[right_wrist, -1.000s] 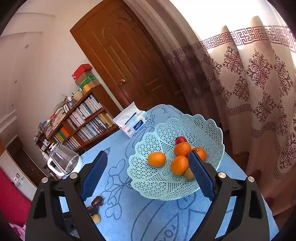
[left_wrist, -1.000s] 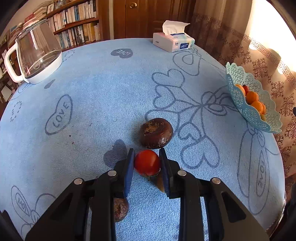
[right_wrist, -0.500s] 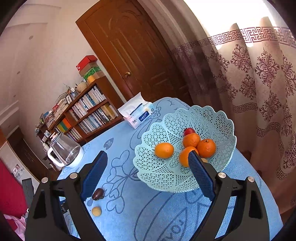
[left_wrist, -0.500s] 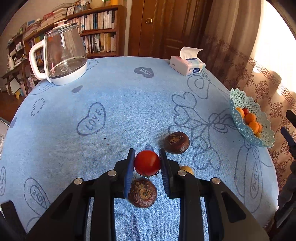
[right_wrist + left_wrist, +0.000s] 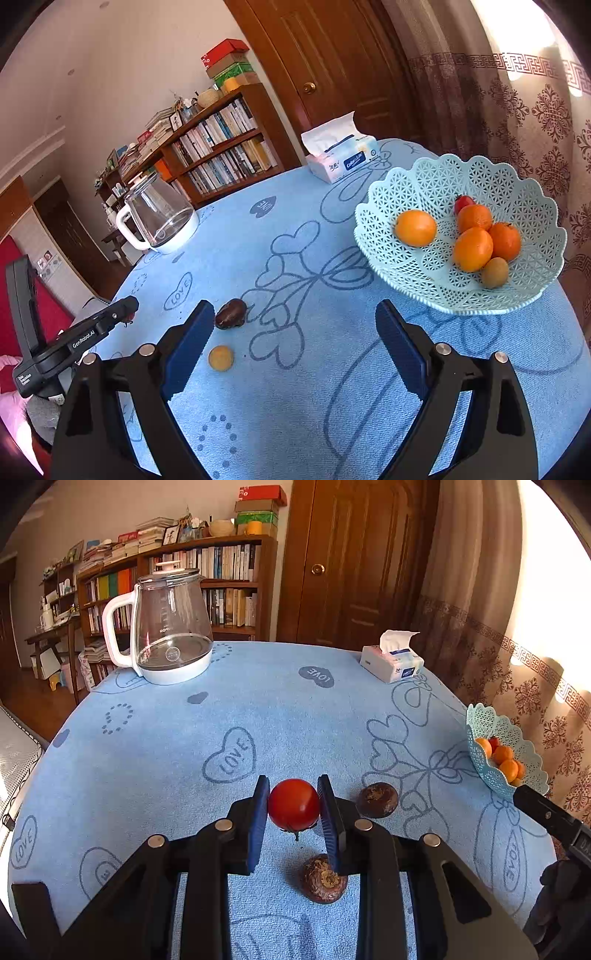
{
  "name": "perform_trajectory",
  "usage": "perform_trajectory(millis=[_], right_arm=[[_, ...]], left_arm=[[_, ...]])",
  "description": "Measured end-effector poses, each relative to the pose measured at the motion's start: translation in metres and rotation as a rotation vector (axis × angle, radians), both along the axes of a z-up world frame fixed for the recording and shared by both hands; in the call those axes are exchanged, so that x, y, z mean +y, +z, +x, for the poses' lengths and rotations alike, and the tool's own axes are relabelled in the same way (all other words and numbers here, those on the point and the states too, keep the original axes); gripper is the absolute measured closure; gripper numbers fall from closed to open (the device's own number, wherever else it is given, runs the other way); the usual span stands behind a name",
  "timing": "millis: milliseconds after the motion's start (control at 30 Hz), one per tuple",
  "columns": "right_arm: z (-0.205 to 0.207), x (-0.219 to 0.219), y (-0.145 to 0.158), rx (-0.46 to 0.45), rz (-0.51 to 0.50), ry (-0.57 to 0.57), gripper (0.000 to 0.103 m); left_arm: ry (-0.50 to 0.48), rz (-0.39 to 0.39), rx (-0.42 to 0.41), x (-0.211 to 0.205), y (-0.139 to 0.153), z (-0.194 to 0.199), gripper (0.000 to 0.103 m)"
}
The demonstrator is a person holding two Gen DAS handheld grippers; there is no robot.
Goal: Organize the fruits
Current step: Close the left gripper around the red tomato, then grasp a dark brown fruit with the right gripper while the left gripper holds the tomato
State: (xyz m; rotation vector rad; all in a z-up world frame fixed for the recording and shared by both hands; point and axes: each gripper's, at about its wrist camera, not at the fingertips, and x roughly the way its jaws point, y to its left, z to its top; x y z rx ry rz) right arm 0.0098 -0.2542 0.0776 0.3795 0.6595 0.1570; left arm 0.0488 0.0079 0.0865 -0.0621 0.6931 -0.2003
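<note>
- The left gripper (image 5: 293,812) is clamped on a tomato (image 5: 293,805): both pads press its sides, and it hangs clear of the cloth (image 5: 184,746) with its stem pointing down.
- The step in hand looks like carrying it to the basket (image 5: 496,775), which sits far off to the right of these jaws, near the table edge.
- Two dark fruits lie close by: one (image 5: 323,878) just under the right pad, one (image 5: 377,799) just beyond it. Lift before swinging right so nothing gets clipped.
- Hold the squeeze steady; a tomato is smooth and soft, so more pressure risks bruising it.
- Come in over the basket rim, lower into the bare patch beside the oranges (image 5: 472,248), then release.
- The right gripper (image 5: 295,350) stands wide and empty; a small yellow fruit (image 5: 221,357) lies just inside its left pad, the basket ahead to the right.
</note>
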Motion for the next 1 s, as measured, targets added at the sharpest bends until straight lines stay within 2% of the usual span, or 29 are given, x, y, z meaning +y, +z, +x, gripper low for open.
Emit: perform_trajectory(millis=[167,267,433,533,767,1000], right_arm=[[0.006,0.044,-0.007,0.035,-0.08,0.104,0.013],[0.01,0.064,-0.013,0.059,-0.128,0.147,0.018],[0.023,0.088,-0.028,0.122,-0.163,0.21,0.034],[0.028,0.099,-0.034,0.135,-0.182,0.233,0.037],[0.049,0.11,-0.039,0.165,-0.193,0.235,0.038],[0.087,0.122,-0.043,0.182,-0.254,0.215,0.038]], left_arm=[[0.019,-0.012,-0.018,0.011,0.0,-0.004,0.076],[0.027,-0.015,-0.027,0.016,0.0,-0.007,0.076],[0.028,-0.028,-0.032,0.019,0.0,-0.009,0.076],[0.027,-0.036,-0.031,0.021,-0.001,-0.01,0.076],[0.019,-0.048,-0.026,0.022,-0.003,-0.009,0.076],[0.011,-0.056,-0.025,0.022,-0.003,-0.009,0.076]])
